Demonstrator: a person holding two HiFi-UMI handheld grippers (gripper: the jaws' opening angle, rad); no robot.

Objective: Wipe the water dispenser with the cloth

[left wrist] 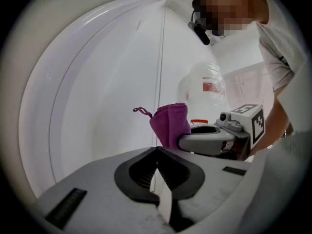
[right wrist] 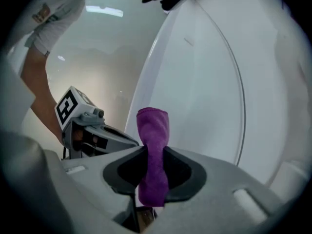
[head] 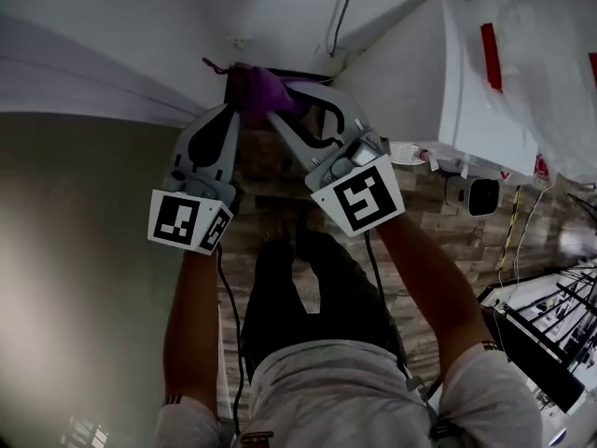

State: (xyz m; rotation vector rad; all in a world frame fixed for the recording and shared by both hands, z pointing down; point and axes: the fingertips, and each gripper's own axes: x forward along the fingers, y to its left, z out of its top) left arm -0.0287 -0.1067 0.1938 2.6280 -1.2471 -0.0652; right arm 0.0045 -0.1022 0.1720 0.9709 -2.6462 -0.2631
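A purple cloth [head: 256, 87] [right wrist: 152, 130] is bunched upright between the jaws of my right gripper [head: 280, 110] [right wrist: 152, 152], which is shut on it. The cloth's top lies against a white panel [right wrist: 204, 72] of the water dispenser [head: 420, 73]. My left gripper [head: 231, 110] [left wrist: 157, 150] is just to the left of the cloth [left wrist: 169, 123], its jaws shut with nothing between them, pointing at the same white surface [left wrist: 97, 91]. In the left gripper view the right gripper [left wrist: 207, 141] shows side-on behind the cloth.
A plastic-wrapped water bottle [head: 550, 54] [left wrist: 207, 84] with a red label stands at the right. Below are a wood-pattern floor [head: 448, 222], the person's legs, a small white camera unit [head: 480, 196], cables and a dark rack [head: 550, 343].
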